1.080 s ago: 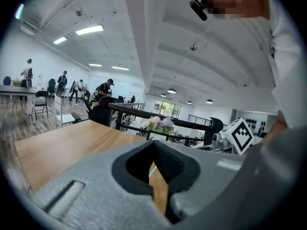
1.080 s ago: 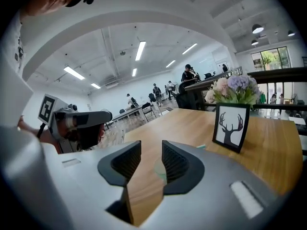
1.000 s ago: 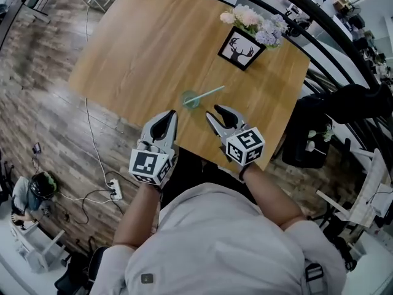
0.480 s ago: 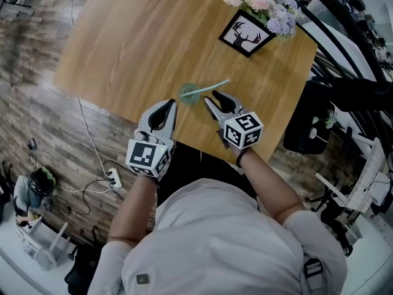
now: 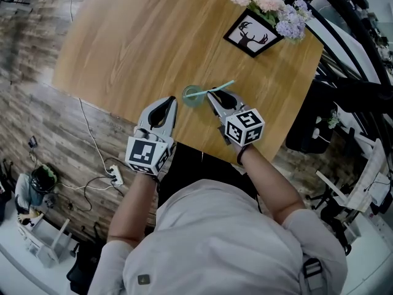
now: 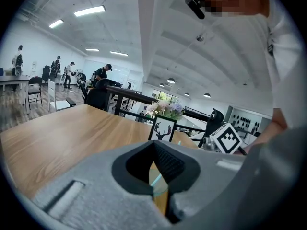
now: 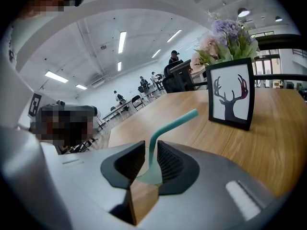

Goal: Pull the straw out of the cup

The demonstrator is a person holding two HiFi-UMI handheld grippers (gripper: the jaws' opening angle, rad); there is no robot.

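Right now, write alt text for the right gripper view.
A bent teal straw rises from a pale green cup between the right gripper's grey jaws, which have just been closing. Behind, a black-framed deer picture stands on the wooden table.

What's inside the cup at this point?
A teal straw stands in the cup, its bent top leaning out. The right gripper, jaws just closing either side of the straw, covers the cup's lower part, so any drink cannot be seen.

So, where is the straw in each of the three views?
Head view: straw just above centre, slanting up to the right.
Left gripper view: a short piece of straw, low centre.
Right gripper view: straw at centre, bending right.
Shared landmark: deer picture, beyond the straw.
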